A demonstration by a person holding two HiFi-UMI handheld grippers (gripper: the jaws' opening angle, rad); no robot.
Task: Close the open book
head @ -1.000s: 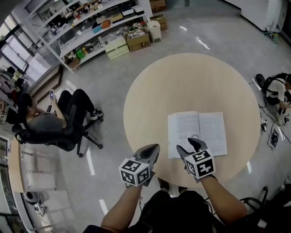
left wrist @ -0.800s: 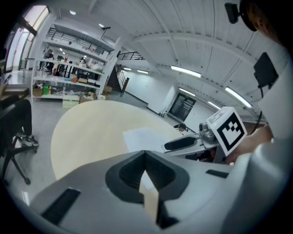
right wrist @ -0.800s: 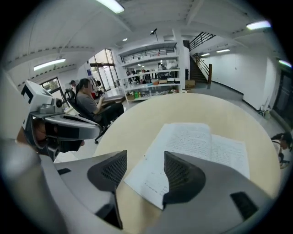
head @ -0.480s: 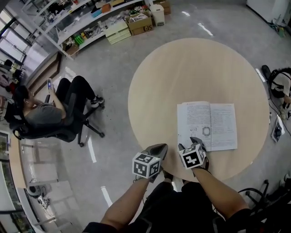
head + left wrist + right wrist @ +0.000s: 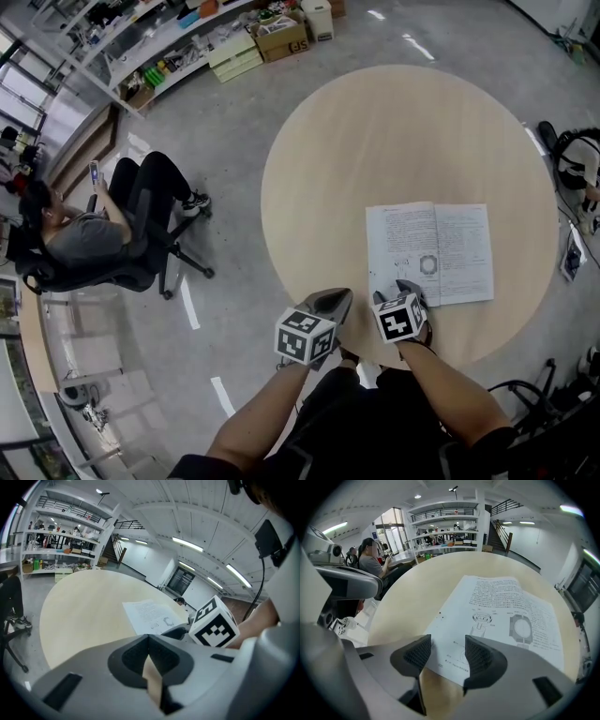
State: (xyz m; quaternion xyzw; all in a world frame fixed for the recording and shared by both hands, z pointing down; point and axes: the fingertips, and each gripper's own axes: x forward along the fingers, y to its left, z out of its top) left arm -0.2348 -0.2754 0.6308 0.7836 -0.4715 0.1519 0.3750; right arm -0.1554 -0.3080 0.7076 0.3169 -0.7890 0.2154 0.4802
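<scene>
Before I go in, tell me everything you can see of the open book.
The open white paper book lies flat on the round light-wood table, toward its near right side. Two pages are spread, with printed text and round diagrams low on the left page. Nothing rests on it. The right gripper is at its near left corner: jaws open, just closing a little, that corner showing between them, unpinched.

Right gripper [image 5: 446, 654], jaws apart and just closing slightly, above near corner of open book [image 5: 506, 604], round pale table [image 5: 426, 581]
</scene>
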